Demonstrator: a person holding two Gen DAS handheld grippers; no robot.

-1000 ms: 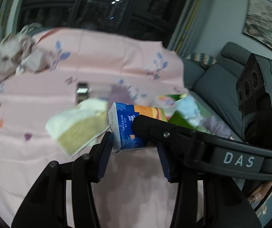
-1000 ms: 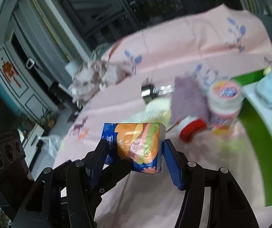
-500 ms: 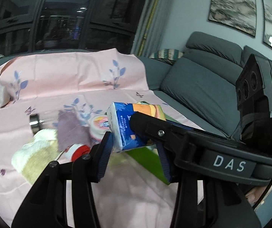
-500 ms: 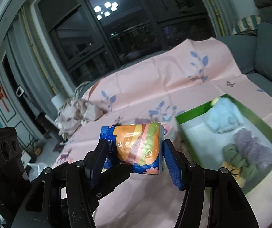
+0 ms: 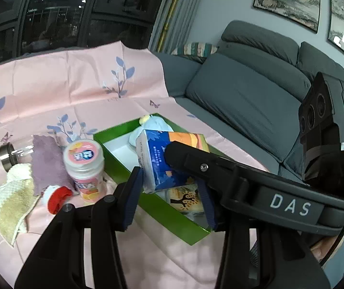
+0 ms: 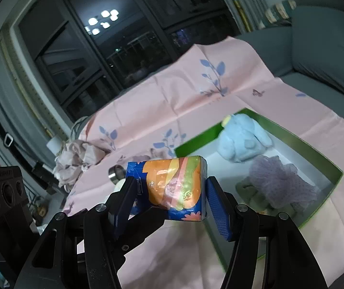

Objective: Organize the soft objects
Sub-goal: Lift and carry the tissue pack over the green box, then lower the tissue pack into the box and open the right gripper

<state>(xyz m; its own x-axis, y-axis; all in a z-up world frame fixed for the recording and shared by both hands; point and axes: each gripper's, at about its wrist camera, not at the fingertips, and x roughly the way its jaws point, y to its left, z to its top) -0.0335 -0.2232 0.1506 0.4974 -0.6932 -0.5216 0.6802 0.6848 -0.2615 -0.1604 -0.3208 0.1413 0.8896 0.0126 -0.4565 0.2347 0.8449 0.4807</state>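
Low in the frame both grippers, the left gripper point(image 5: 169, 197) and the right gripper point(image 6: 169, 202), pinch one tissue pack point(image 6: 172, 187) from opposite sides, held over the near end of the green box point(image 6: 316, 216), whose far corner holds a blue plush toy point(image 6: 244, 142).

Black hand-held gripper point(image 5: 169, 192), blue ribbed pads point(image 6: 216, 207), silver screws, white "DAS" lettering
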